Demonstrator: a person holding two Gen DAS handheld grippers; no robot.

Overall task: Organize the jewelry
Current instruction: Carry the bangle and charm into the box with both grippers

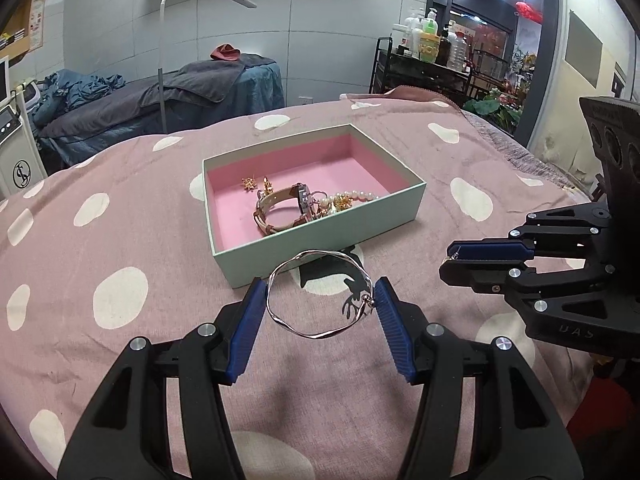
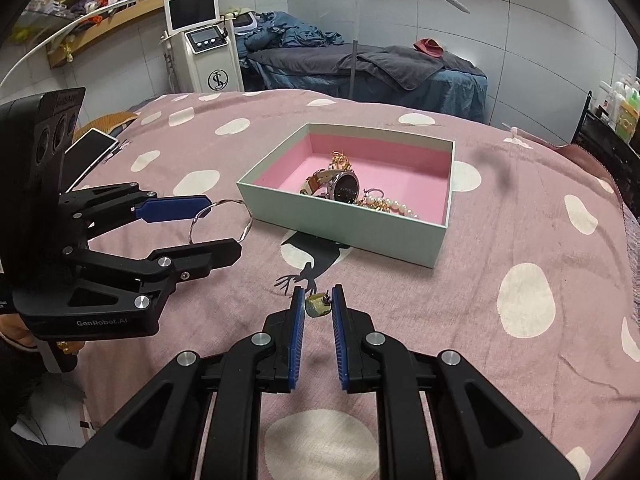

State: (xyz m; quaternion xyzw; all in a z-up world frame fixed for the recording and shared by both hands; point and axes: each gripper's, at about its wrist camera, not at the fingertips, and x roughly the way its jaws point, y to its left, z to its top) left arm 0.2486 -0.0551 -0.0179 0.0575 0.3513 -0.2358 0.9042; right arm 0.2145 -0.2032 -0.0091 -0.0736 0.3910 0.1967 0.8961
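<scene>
A pale green box (image 1: 320, 240) (image 2: 344, 236) with a pink lining sits on the spotted pink cover. Inside it lie a watch (image 1: 298, 204) (image 2: 344, 188), a pearl string (image 1: 356, 196) (image 2: 386, 204) and gold pieces (image 1: 250, 183). My left gripper (image 1: 322, 298) (image 2: 222, 224) is shut on a twisted silver bangle (image 1: 320, 332) (image 2: 244, 230), held above the cover in front of the box. My right gripper (image 2: 318, 304) (image 1: 448, 260) is shut on a small yellowish stud earring (image 2: 317, 306), also in front of the box.
The pink cover with white spots (image 1: 120, 300) (image 2: 520, 300) spreads all around the box. A tablet-like device (image 2: 90, 152) lies at the cover's left edge. Behind stand a treatment bed with dark towels (image 1: 192, 84), a white machine (image 2: 204, 48) and a black trolley with bottles (image 1: 428, 60).
</scene>
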